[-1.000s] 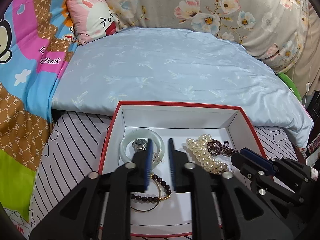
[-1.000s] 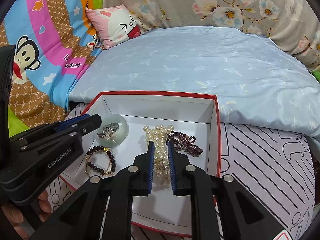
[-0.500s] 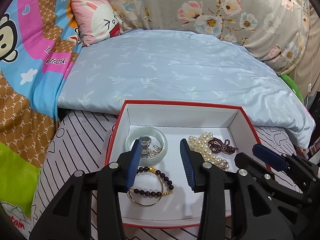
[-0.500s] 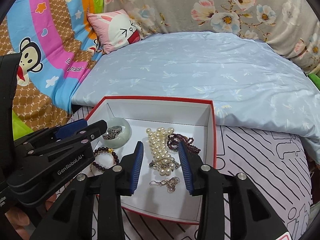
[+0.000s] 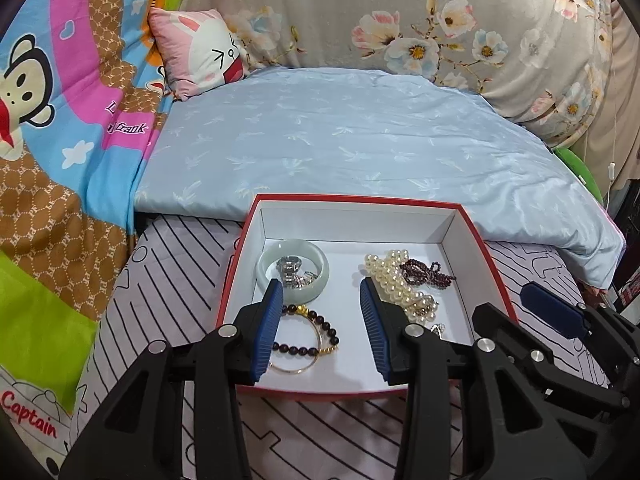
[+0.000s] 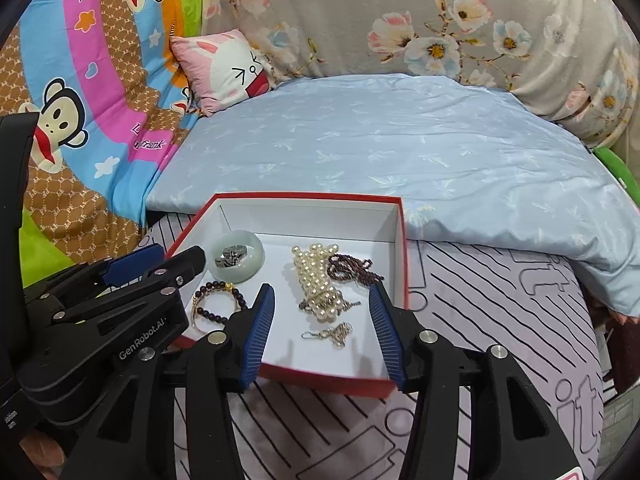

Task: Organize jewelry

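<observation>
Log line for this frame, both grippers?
left gripper: open, empty | right gripper: jaws just opening, empty | white pearl strand, gold earring: in red-rimmed white box

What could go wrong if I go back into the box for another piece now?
1. The pearl strand lies against the dark red bead strand; lifting one may drag the other along.
2. The small earring is thin and flat on the box floor; the right hand-held gripper, open and empty above it, may slip off it.
3. The left hand-held gripper, also open and empty, hangs close beside the right; both reaching in could collide.
</observation>
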Motion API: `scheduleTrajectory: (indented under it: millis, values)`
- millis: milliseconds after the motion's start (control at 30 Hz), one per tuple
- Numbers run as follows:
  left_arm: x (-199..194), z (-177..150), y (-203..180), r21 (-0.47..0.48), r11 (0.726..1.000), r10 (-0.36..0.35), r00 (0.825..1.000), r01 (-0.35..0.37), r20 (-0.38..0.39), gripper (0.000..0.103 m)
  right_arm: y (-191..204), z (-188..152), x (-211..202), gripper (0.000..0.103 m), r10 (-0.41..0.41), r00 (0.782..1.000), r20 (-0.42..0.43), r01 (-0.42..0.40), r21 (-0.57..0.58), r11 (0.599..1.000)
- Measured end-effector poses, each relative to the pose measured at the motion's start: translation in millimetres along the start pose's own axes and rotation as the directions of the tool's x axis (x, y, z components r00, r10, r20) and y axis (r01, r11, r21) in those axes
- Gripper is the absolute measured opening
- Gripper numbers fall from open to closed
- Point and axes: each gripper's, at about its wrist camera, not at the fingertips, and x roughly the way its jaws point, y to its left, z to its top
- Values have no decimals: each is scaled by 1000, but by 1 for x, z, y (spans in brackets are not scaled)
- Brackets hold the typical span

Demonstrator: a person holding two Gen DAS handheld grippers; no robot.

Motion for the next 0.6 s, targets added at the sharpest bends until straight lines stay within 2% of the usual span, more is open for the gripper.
scheduleTrajectory:
  millis: [133, 367, 433, 600]
  values:
    - [-14, -10, 1, -4, 999, 44, 999, -44, 22, 58, 1, -10, -15, 61, -58, 998, 15, 58, 5, 998]
    - [-33, -31, 5, -22, 996, 83, 996, -83, 25, 74, -3, -33, -36, 74, -113, 993, 26, 111, 42, 993]
    - [-36, -35, 5, -22, 994, 104, 994, -103, 29, 83, -4, -39, -40, 76, -115, 993, 24, 114, 53, 992]
    - [-46, -48, 4, -20, 993, 121, 992, -120, 30, 86, -3, -51, -49, 78, -135, 990, 26, 133, 59, 989]
